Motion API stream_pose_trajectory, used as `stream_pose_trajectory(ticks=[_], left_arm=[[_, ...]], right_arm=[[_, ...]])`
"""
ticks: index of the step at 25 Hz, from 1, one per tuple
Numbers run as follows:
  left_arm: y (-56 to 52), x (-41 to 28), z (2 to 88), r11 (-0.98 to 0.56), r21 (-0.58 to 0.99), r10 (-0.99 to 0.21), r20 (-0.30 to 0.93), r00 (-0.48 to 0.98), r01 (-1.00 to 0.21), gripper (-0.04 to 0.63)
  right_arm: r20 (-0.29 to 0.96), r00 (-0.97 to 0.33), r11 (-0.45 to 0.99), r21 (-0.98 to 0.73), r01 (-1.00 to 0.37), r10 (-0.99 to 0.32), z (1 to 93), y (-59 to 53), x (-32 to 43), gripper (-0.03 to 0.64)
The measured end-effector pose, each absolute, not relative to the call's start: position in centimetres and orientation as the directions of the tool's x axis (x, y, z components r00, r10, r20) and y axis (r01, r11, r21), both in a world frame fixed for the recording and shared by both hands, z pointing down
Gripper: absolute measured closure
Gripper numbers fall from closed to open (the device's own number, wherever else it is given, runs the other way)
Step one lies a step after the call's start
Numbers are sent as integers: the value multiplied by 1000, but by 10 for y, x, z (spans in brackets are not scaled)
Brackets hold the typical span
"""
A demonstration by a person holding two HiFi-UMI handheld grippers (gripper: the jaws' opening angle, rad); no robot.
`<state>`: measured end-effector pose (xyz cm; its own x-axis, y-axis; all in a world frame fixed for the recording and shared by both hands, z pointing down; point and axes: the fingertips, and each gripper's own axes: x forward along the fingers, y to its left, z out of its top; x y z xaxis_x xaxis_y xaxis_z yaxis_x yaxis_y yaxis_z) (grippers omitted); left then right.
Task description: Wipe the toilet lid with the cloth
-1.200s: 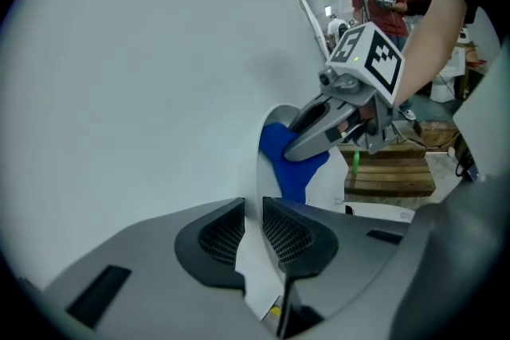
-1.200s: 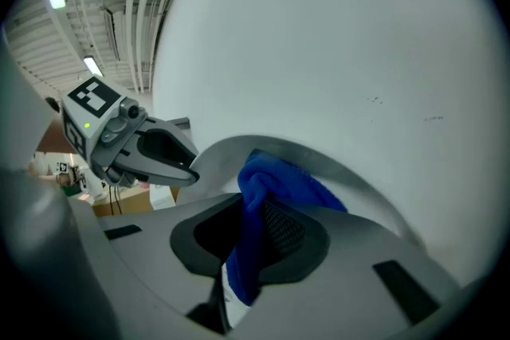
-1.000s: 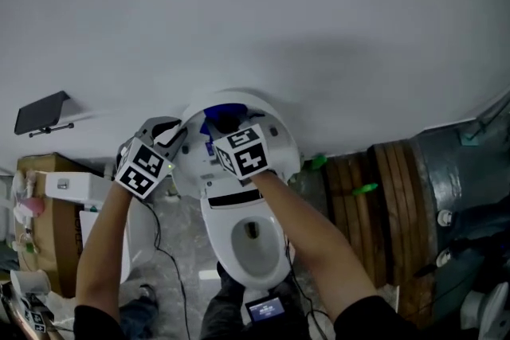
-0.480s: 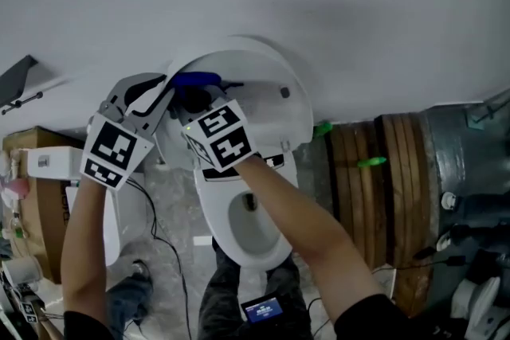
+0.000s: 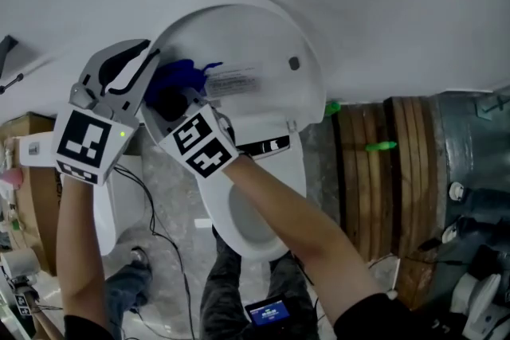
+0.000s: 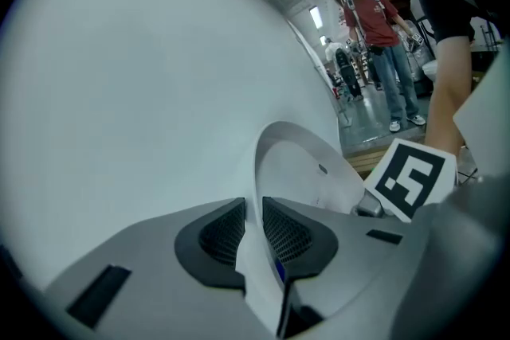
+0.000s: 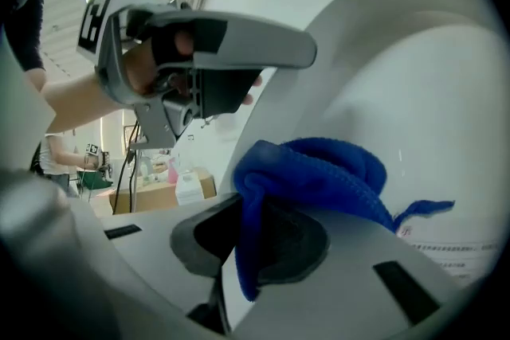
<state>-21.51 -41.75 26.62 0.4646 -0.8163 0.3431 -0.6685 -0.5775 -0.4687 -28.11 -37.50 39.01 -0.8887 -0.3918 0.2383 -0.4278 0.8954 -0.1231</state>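
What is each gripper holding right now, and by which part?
Left gripper clamps the raised toilet lid by its side edge. Right gripper pinches the blue cloth by a bunched fold.

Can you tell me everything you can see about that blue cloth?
The fluffy blue cloth looks like soft terry fabric, bunched into a crumpled wad with one thin strand sticking out sideways. The right gripper pinches it between its dark pads, and a fold hangs down between them. The wad lies against the inner face of the raised white plastic toilet lid, near the lid's left rim and beside a printed label.
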Motion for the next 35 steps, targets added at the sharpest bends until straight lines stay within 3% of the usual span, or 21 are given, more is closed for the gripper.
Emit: stream_pose_trajectory(ticks=[6,13,18,25,35], left_arm=[[-413,-219,270,-543,-435,-838,229,495,-718,522],[-405,-223,279,-438,-541,-878,87,470,-718,522],[-391,-241,303,-390,-577,-903,86,421,-718,522],[-371,-263,352,-417,-488,-905,143,401,-767,520],[-370,-267,363,-389,-450,-919,121,376,-804,520]], right_arm=[[299,-883,911,-84,-403,-363,451,-360,-291,560],[381,-874,923,-112,-369,-303,534,-347,-300,560],[416,-868,922,-146,-359,-272,574,-337,-302,560],[492,-838,922,-159,-352,-235,619,-326,-298,560],[554,-787,875,-199,-442,-271,656,-337,-252,560]])
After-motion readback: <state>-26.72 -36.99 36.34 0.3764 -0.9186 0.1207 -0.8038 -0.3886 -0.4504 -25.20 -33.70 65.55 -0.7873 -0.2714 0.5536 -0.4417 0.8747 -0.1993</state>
